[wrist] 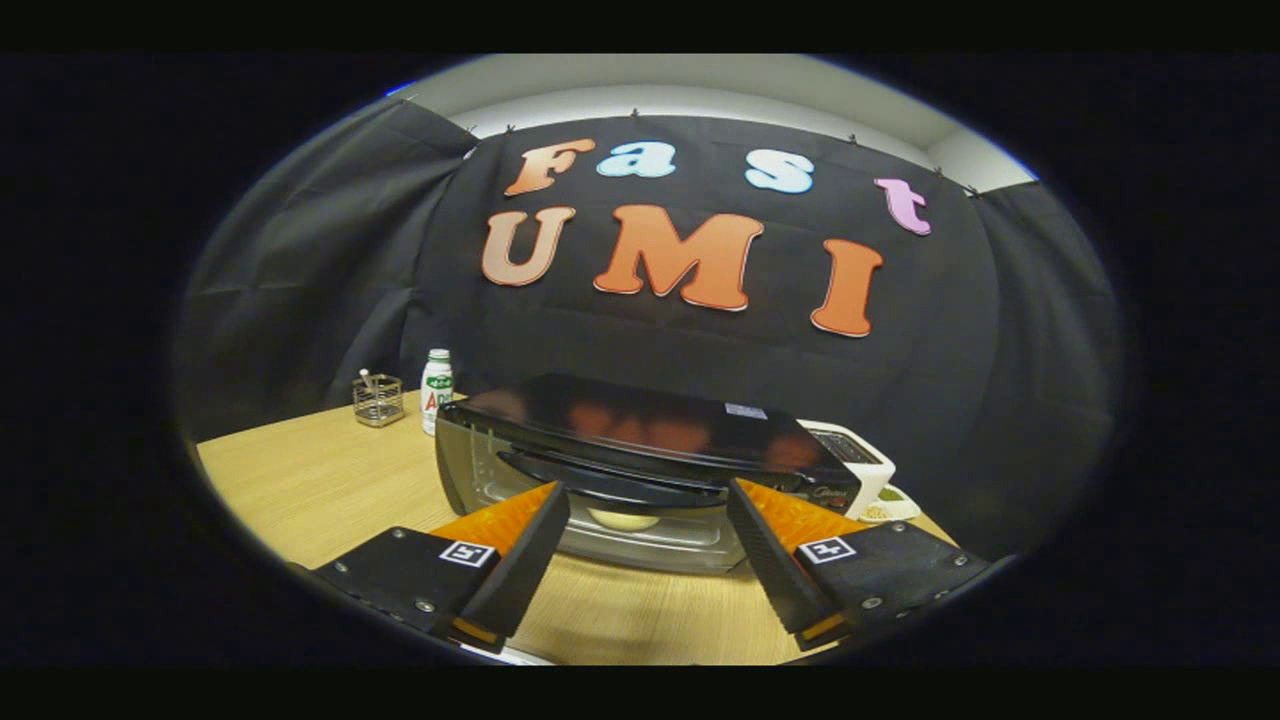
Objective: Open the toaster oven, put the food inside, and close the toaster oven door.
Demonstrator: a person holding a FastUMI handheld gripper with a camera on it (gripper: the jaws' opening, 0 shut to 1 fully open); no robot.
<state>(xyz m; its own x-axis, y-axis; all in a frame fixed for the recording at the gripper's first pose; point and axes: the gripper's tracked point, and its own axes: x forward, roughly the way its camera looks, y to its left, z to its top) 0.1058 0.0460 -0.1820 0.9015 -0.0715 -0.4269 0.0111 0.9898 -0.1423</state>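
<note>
A black toaster oven (640,430) stands on the wooden table just ahead of my fingers. Its glass door (620,520) is closed, with a dark curved handle (610,478) across the top of it. Through the glass, a pale round piece of food (622,518) lies inside the oven. My gripper (648,490) is open, its two fingers spread wide with the handle and door showing in the gap between them. Nothing is held.
A white bottle with a green and red label (437,391) and a small wire holder (378,399) stand behind the oven to the left. A white appliance (860,462) and a small plate (888,508) sit to the oven's right. Bare wooden table (310,480) stretches on the left.
</note>
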